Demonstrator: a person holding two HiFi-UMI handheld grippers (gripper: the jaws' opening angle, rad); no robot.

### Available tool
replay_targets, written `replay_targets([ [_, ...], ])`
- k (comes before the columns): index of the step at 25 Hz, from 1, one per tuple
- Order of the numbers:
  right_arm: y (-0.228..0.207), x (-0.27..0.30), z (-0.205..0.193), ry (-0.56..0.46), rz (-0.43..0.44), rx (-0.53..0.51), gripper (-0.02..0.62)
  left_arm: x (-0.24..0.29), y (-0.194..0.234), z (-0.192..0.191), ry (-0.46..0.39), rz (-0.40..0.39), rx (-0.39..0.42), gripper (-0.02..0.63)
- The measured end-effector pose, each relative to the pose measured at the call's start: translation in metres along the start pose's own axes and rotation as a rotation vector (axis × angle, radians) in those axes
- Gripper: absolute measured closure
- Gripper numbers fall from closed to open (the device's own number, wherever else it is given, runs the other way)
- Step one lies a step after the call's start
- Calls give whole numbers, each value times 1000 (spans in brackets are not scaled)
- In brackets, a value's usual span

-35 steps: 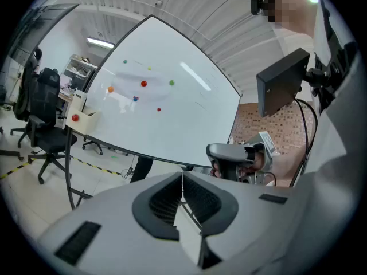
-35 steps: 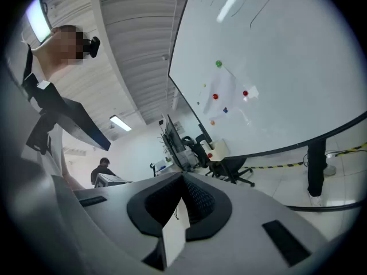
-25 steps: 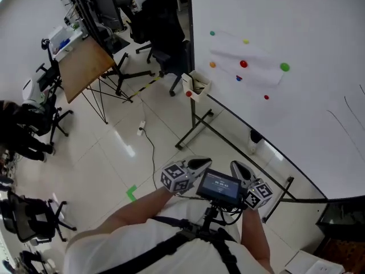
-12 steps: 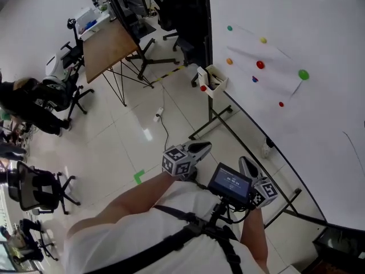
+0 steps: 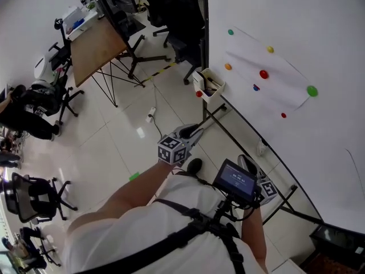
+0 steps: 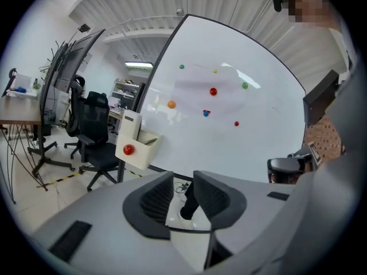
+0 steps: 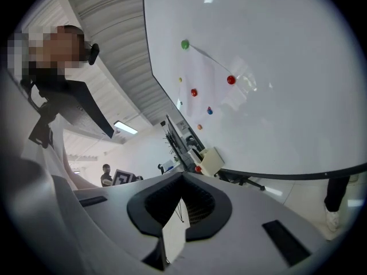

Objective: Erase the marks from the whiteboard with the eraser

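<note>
Whiteboard (image 5: 325, 16) is filling the right side of the head view, standing on a black frame (image 5: 204, 110) whose floor rails are running close in front of the person. Its left edge is bordering a black office chair (image 5: 182, 13). A cream holder (image 5: 208, 83) is hanging at the lower end of that edge; whether the eraser is lying in it is too small to tell. Left of the board, the tiled floor (image 5: 114, 147) is lying open as far as a wooden tabletop (image 5: 94, 50) on trestle legs, with a cable (image 5: 150, 116) trailing across it. A sheet of paper (image 5: 268, 76) is hanging under coloured magnets on the board. A thin dark mark (image 5: 355, 161) is showing at the far right, well apart from both grippers.

The left gripper (image 5: 199, 131) is reaching forward and slightly downward toward the holder end of the board, not touching it. Its fingers (image 6: 155, 196) are opening, with a narrow gap and nothing between them. The right gripper (image 5: 244, 160) is being held level, close to the body beside a small screen (image 5: 235, 180), and is pointing at the board. Its fingers (image 7: 198, 202) are pressing together, empty.
</note>
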State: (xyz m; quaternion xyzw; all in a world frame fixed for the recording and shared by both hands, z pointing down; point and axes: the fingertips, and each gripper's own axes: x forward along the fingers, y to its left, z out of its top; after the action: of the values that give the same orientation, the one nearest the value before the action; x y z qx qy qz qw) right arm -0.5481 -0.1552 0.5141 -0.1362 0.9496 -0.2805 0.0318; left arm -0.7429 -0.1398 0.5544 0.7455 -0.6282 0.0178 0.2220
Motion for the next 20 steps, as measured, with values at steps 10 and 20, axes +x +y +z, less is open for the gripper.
replay_targets([
  [10, -19, 90, 33, -41, -103, -64, 574, 66, 143, 71, -65, 72, 125, 362],
  [20, -28, 106, 40, -80, -250, -65, 574, 121, 181, 95, -24, 15, 245, 288],
])
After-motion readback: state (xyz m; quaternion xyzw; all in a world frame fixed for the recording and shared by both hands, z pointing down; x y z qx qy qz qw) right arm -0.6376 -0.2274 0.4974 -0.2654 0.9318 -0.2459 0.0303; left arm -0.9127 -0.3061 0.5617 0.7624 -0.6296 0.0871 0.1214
